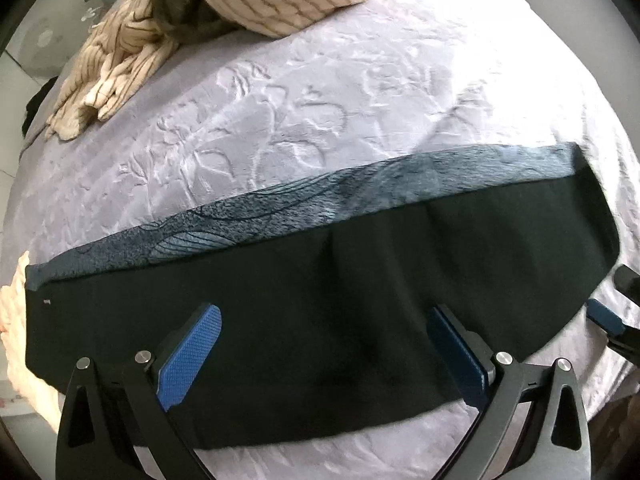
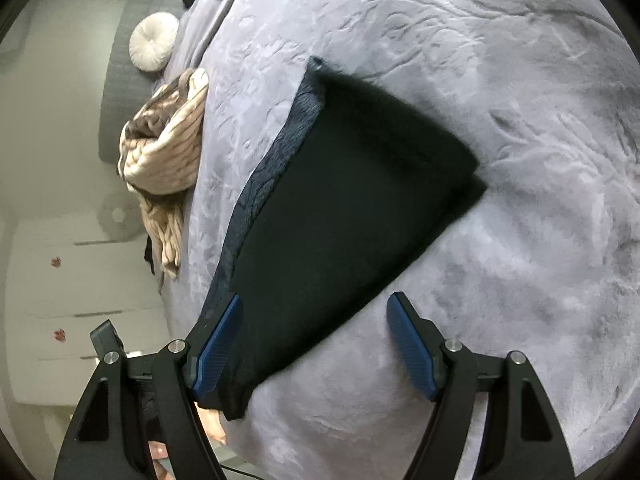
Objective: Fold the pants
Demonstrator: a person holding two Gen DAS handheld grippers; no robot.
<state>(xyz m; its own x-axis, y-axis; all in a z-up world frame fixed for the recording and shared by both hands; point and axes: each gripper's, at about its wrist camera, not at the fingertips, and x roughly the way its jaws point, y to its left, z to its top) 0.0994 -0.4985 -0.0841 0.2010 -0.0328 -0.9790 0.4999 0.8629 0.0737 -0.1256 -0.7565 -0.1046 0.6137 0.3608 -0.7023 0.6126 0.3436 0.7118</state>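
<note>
One pair of dark pants [image 1: 320, 312] lies folded flat on the bed [image 1: 320, 100], showing a blue patterned strip along one long edge. Two claws: the left claw [image 1: 324, 344] hangs spread wide right above the pants, gripping nothing; the right claw [image 2: 316, 344] is open too, at the pants' narrow end. One striped beige blanket [image 1: 132, 40] is bunched well beyond the pants, and one round white cushion [image 2: 154, 42] sits further off.

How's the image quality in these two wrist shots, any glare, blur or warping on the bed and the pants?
Left wrist view: strong glare washes out the bedspread at upper right, and the fisheye bows the dark pants into an arc. Right wrist view: dimmer, even light, no glare; the pants' far edge looks slightly smeared, and the room at left is soft and warped.
</note>
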